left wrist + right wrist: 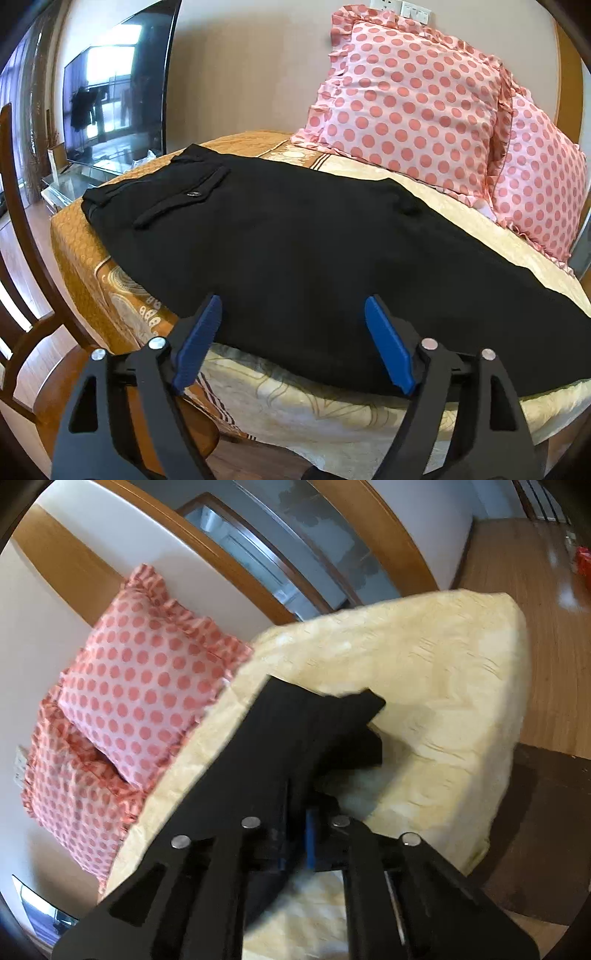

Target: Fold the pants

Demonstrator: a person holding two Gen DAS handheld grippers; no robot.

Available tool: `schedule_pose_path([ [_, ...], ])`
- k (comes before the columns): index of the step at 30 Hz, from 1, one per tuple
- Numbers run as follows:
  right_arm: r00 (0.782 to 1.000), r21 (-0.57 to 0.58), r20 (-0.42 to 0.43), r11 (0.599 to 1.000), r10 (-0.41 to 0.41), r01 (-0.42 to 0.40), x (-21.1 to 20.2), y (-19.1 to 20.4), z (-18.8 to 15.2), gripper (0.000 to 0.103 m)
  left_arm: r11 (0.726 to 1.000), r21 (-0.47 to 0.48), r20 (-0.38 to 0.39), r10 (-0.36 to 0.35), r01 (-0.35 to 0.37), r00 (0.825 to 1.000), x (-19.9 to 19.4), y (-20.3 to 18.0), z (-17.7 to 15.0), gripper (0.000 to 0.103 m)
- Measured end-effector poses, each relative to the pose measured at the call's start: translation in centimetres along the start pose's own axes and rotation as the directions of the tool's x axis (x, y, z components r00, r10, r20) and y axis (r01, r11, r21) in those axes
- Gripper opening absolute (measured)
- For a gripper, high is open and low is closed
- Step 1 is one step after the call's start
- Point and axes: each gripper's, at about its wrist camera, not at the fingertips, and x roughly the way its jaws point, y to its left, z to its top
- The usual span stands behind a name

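The black pants (295, 251) lie stretched across the bed (314, 406), waistband end with its buttoned back pocket (184, 197) toward the bed's far left corner, the legs running off to the right over the cream and orange bedspread. In the right wrist view the hem end (332, 720) is rumpled and lifted off the cover, and the right gripper (299, 834) has its blue-padded fingers pinched almost together on that black cloth. The left gripper (293, 314) sits at the near edge of the bed with its blue fingers (199, 339) spread wide, holding nothing, the pants just beyond its tips. Two pink polka-dot pillows (413, 107) lean against the wall behind the bed, a dark television (114, 96) stands to the left, and a wooden chair (26, 295) is beside the bed's left corner
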Motion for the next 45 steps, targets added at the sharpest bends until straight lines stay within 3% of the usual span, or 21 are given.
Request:
schedule_pose_path([
  [3,0.992,-0.124,0.019,0.985,0.122,-0.118,-0.6,5.9,-0.4,0.006,0.998,-0.043,0.001,-0.040,0.040,0.999,-0.1,0.6,0.2,0.082],
  [5,0.971,-0.197,-0.026,0.951,0.240,-0.240,-0.7,10.9,-1.7,0.006,0.996,-0.066,0.001,-0.060,0.060,0.998,-0.2,1.0,0.2,0.082],
  [7,0.923,-0.262,-0.117,0.885,0.367,-0.386,-0.6,16.3,-4.3,0.006,0.995,-0.075,0.003,-0.069,0.069,0.998,-0.3,1.0,0.3,0.082],
  [10,0.808,-0.332,-0.337,0.742,0.484,-0.583,0.1,24.2,-11.2,0.006,0.993,-0.086,0.007,-0.075,0.075,0.997,-0.3,1.1,0.3,0.082],
  [11,0.753,-0.343,-0.447,0.685,0.483,-0.643,0.9,26.8,-15.1,0.006,0.993,-0.093,0.007,-0.079,0.079,0.997,-0.3,1.2,0.3,0.082],
  [14,0.665,-0.376,-0.657,0.611,0.355,-0.697,3.2,29.8,-23.8,0.006,0.988,-0.121,0.009,-0.097,0.098,0.995,-0.4,1.5,0.4,0.082],
  [15,0.641,-0.380,-0.713,0.612,0.284,-0.694,4.3,29.9,-27.0,0.006,0.985,-0.134,0.009,-0.108,0.108,0.994,-0.5,1.7,0.5,0.082],
  [17,0.602,-0.337,-0.758,0.639,0.251,-0.691,5.4,29.4,-29.4,0.006,0.982,-0.143,0.007,-0.123,0.123,0.992,-0.5,1.9,0.5,0.082],
  [19,0.639,-0.373,-0.718,0.623,0.275,-0.687,4.4,29.7,-29.0,0.006,0.979,-0.149,0.008,-0.140,0.140,0.990,-0.5,2.2,0.6,0.082],
  [21,0.651,-0.362,-0.686,0.623,0.325,-0.693,3.3,30.0,-27.7,0.006,0.977,-0.152,0.015,-0.149,0.149,0.989,-0.5,2.3,0.5,0.082],
  [23,0.668,-0.396,-0.658,0.595,0.347,-0.699,2.0,30.2,-27.7,0.006,0.978,-0.147,0.020,-0.144,0.145,0.989,-0.5,2.1,0.5,0.083],
  [27,0.677,-0.494,-0.686,0.513,0.265,-0.702,1.6,30.8,-31.3,0.006,0.971,-0.168,0.029,-0.165,0.167,0.986,-1.0,2.5,0.6,0.082],
  [29,0.686,-0.512,-0.674,0.495,0.275,-0.702,1.2,30.7,-31.7,0.006,0.950,-0.222,0.051,-0.211,0.217,0.976,-1.9,3.9,0.7,0.082],
  [31,0.697,-0.547,-0.662,0.458,0.276,-0.700,0.7,30.9,-32.0,0.006,0.944,-0.255,0.069,-0.200,0.211,0.977,-2.6,5.2,0.8,0.082],
  [34,0.679,-0.570,-0.697,0.397,0.230,-0.720,0.8,31.2,-33.5,0.012,0.934,-0.316,0.081,-0.150,0.168,0.985,-3.1,7.9,1.2,0.082],
  [35,0.670,-0.568,-0.707,0.382,0.226,-0.728,0.4,30.9,-33.8,0.019,0.923,-0.349,0.077,-0.145,0.162,0.986,-3.0,9.0,1.3,0.082],
  [37,0.634,-0.551,-0.734,0.332,0.244,-0.765,-0.4,30.9,-33.9,0.041,0.893,-0.415,0.065,-0.165,0.177,0.984,-2.7,10.8,1.2,0.082],
  [38,0.615,-0.531,-0.746,0.330,0.255,-0.780,-0.7,31.1,-33.8,0.054,0.882,-0.434,0.063,-0.176,0.186,0.982,-2.6,11.4,1.1,0.082],
  [40,0.597,-0.500,-0.748,0.346,0.289,-0.794,-0.9,31.3,-33.4,0.059,0.855,-0.477,0.046,-0.206,0.203,0.977,-2.1,12.6,1.2,0.082],
  [43,0.589,-0.487,-0.765,0.364,0.261,-0.794,-0.2,31.1,-34.0,0.064,0.840,-0.499,0.043,-0.222,0.214,0.974,-1.8,13.5,1.6,0.082],
  [45,0.605,-0.519,-0.750,0.328,0.269,-0.790,-0.7,30.9,-34.3,0.064,0.835,-0.502,0.041,-0.237,0.225,0.971,-1.6,13.6,2.3,0.082],
])
